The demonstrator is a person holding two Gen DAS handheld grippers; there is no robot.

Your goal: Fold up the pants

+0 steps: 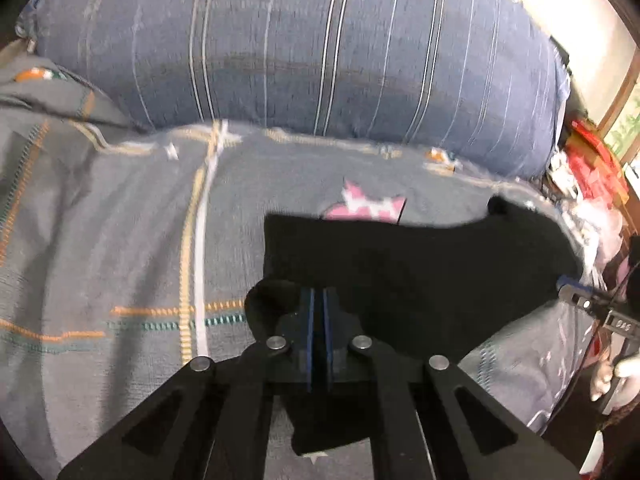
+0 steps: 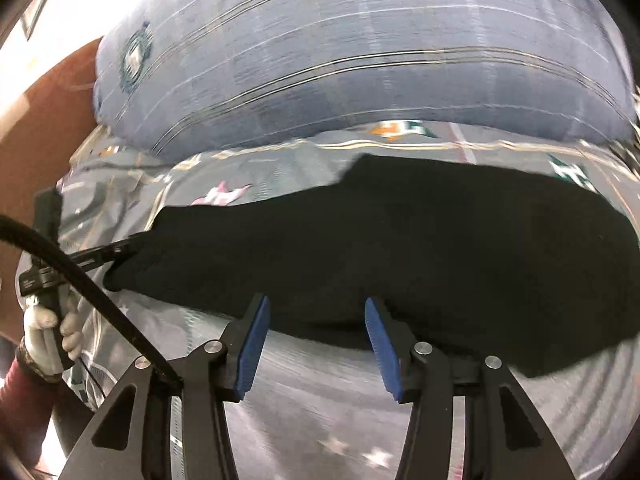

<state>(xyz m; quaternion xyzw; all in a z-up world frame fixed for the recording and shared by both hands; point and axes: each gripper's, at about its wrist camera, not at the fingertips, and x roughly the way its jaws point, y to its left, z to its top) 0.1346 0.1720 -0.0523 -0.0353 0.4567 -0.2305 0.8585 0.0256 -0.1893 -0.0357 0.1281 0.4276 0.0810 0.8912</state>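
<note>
Now you have the left tongs (image 1: 319,300) pressed together on a bunched corner of the black pants (image 1: 420,264), with cloth gathered around the blue pads and a fold hanging below them. Your right tongs (image 2: 316,320) stand partly apart just at the near edge of the pants (image 2: 400,248); nothing sits between the pads, and the bedspread (image 2: 304,392) shows through the gap.

The pants lie spread across the patterned bedspread (image 1: 120,240), dark and long, with the big striped pillow (image 1: 300,52) close behind their far edge. From the right wrist view you can see the left tongs (image 2: 120,250) biting the far-left end of the cloth, with a gloved hand (image 2: 48,332) on the handle.

To do this step well, I would judge that you should take the near hem with the right tongs before lifting, so both ends rise together and the fold line stays straight. Pinch a single layer edge rather than a wad; the left grip already looks bunched, which may skew the crease.

Open room lies toward you and to the left across the bedspread. Behind, the pillow hems you in, and the bed's right side drops off toward clutter (image 1: 592,176), so carry the fold inward.
</note>
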